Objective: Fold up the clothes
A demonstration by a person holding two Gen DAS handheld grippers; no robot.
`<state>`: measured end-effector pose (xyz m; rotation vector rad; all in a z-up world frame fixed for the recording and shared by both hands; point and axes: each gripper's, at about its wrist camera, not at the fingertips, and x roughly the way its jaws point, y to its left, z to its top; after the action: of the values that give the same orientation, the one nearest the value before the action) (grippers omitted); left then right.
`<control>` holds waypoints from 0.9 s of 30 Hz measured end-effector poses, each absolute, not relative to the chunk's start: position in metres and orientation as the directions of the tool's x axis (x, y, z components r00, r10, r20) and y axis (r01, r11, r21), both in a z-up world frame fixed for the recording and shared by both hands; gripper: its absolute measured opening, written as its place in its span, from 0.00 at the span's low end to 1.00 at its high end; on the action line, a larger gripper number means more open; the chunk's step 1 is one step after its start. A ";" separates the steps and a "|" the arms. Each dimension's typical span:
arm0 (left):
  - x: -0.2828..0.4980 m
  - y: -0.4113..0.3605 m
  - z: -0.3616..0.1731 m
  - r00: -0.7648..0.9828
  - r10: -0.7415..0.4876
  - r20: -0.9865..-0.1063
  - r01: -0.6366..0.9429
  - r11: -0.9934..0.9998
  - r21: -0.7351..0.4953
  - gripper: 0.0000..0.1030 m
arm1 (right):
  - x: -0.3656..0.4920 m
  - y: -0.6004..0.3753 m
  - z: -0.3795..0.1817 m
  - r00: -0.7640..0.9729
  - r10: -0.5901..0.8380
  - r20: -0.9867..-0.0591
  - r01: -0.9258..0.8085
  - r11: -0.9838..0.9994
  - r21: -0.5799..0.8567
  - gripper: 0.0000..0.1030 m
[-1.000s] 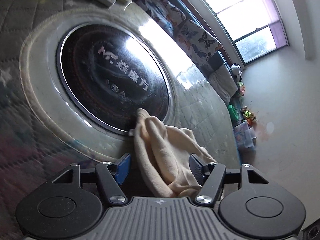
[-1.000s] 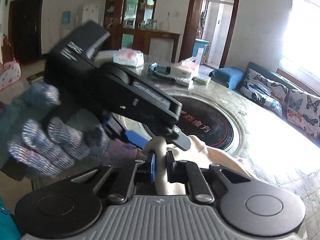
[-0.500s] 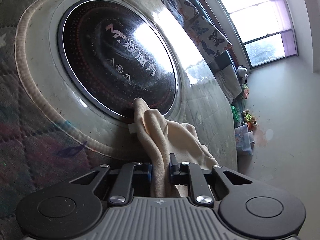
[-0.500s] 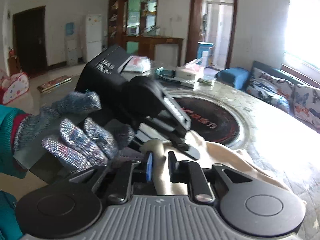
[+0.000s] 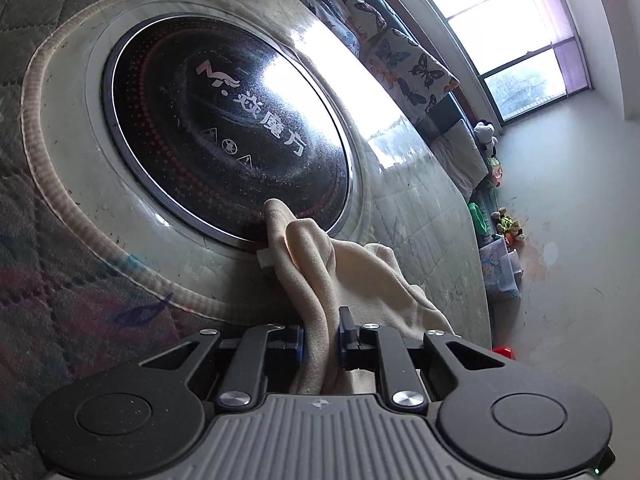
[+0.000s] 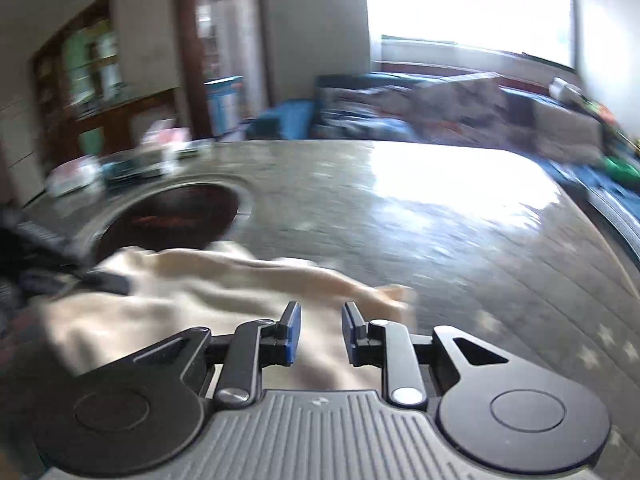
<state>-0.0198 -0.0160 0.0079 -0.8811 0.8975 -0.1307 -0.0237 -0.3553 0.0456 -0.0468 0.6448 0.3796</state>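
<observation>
Left gripper (image 5: 320, 334) jaws clench the cream cloth (image 5: 352, 268) beside the black hob (image 5: 228, 128); right gripper (image 6: 318, 334) jaws are opening, seemingly empty through blur.

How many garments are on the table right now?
1. A cream garment lies bunched beside the round black cooktop, one fold pinched in the left claw. Anything beneath it is hidden.
</observation>
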 end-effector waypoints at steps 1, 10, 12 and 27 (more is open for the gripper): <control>-0.019 -0.017 0.008 0.640 -0.442 -0.628 -0.246 0.657 -0.712 0.16 | -0.019 -0.362 0.042 0.739 0.311 -0.597 -0.334 0.940 0.077 0.32; -0.016 -0.020 0.013 0.641 -0.415 -0.645 -0.232 0.697 -0.679 0.16 | 0.003 -0.387 0.014 0.718 0.350 -0.601 -0.270 0.937 0.223 0.30; -0.016 -0.023 0.015 0.642 -0.407 -0.649 -0.226 0.709 -0.668 0.16 | 0.004 -0.386 0.015 0.716 0.367 -0.594 -0.275 0.930 0.243 0.16; 0.027 -0.121 0.066 0.640 -0.514 -0.571 0.081 0.784 -0.615 0.14 | -0.032 -0.450 0.064 0.850 0.226 -0.476 -0.152 0.970 0.189 0.08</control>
<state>0.0275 -0.1210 0.0656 -0.5860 0.8129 -0.3621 -0.0319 -0.4496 0.0640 0.1466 0.5188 0.1996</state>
